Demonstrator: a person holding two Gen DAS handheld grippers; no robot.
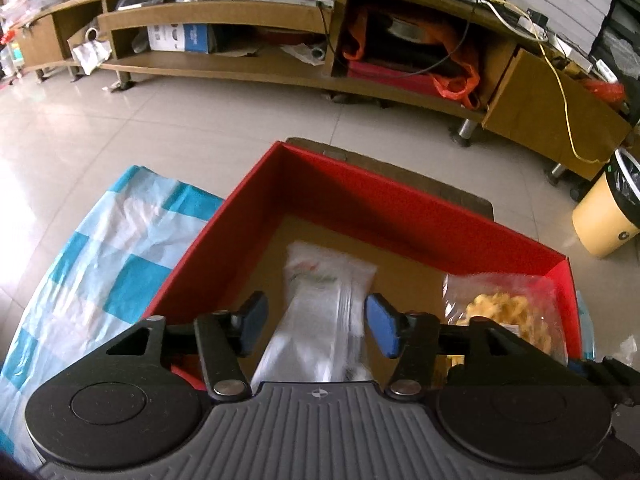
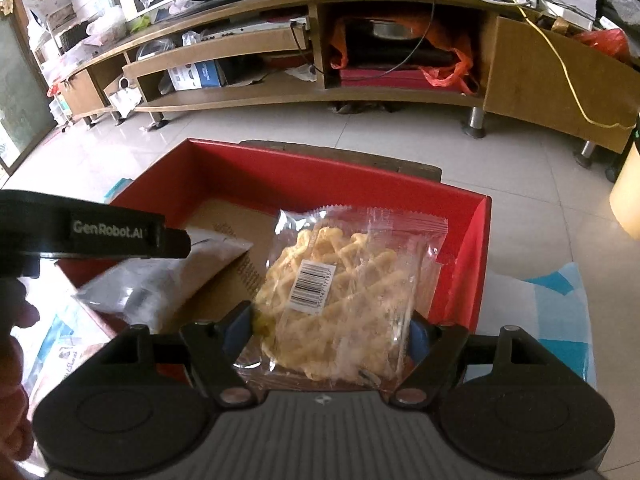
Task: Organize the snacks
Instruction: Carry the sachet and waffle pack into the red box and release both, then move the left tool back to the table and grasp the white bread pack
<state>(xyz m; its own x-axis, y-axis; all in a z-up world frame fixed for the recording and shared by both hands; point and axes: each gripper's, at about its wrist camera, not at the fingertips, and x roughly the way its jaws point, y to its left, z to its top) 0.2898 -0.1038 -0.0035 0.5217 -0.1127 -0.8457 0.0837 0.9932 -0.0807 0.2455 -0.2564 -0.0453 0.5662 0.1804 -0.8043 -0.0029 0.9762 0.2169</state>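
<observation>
A: Start at the left gripper [image 1: 316,322]. How do its jaws stand?

B: Parted, with a white packet [image 1: 320,320] lying between them. There is a clear gap on each side between the blue pads [image 1: 382,326] and the wrapper, so nothing is pinched. The packet lies slanted inside the red box [image 1: 224,240], its far end on the brown cardboard floor and its near end running back under the gripper's body.

A: And the right gripper [image 2: 332,332]?

B: Its jaws hold a clear bag [image 2: 344,292] of pale yellow lattice crisps. The pads press in on the bag's two sides, and a barcode sticker faces up. The bag hangs over the right part of the box, near its right wall; whether its far end touches the floor I cannot tell.

A: Do the two packs touch?

B: From the right wrist camera they sit side by side, white packet left, crisps right, with bare cardboard showing between them. One black finger of the left gripper reaches in from the left above the white packet, and part of a hand [image 2: 14,360] shows at the left edge.

A: What carries the box?

B: A surface under a cloth [image 1: 100,256] checked in blue and white. Beyond it lies a pale tiled floor, then a long, low wooden TV stand [image 1: 280,72] crowded with boxes, bags and cables. A yellow bin [image 1: 604,220] stands at the right.
</observation>
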